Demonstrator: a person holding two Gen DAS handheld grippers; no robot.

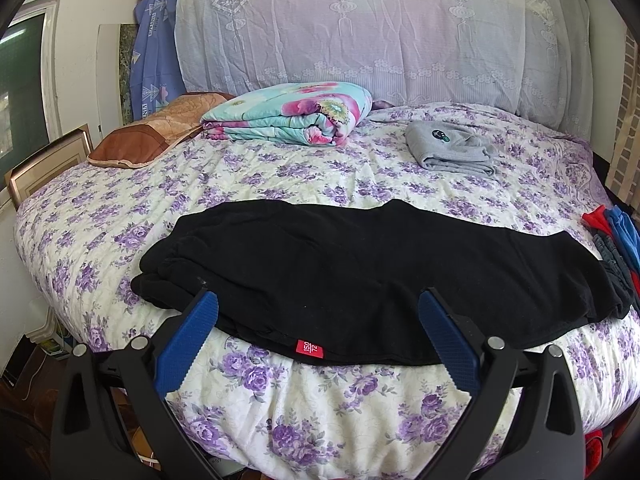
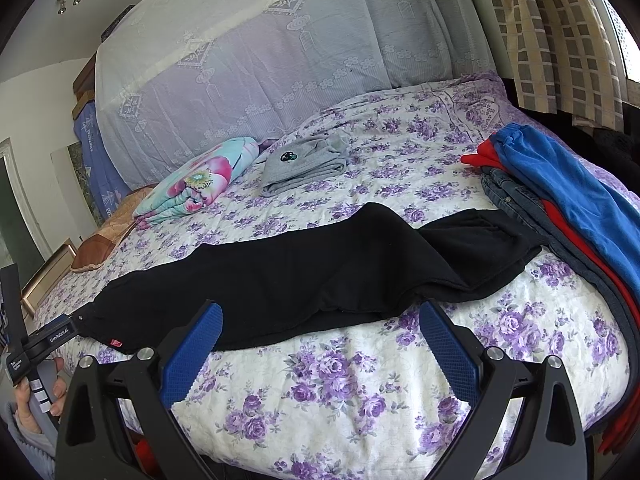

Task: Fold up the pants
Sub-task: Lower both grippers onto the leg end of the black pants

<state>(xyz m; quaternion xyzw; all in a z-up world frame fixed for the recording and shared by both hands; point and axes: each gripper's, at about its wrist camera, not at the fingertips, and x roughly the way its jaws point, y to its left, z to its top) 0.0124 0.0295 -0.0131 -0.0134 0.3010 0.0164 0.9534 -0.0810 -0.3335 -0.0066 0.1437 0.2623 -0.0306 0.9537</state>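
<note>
Black pants are laid flat across the near part of the bed, lengthwise from left to right, folded leg over leg; a red size tag is seen at the near hem edge; in the right wrist view the same pants run from lower left to the right, waistband end near a pile of clothes.

Left claw: jaws are spread wide, nothing is held; blue pads are poised at the near edge of the pants, the tips over the black fabric; contact cannot be told.

Right claw: jaws are likewise spread, nothing is gripped; the tips are seen at the near edge of the pants.

The left claw's body is visible at the left edge of the right wrist view, held in a hand.

On the bed further back: a folded grey garment; a folded floral quilt; a brown pillow. At the right bed edge, a pile of blue, red and denim clothes is stacked, just beside the pants.
</note>
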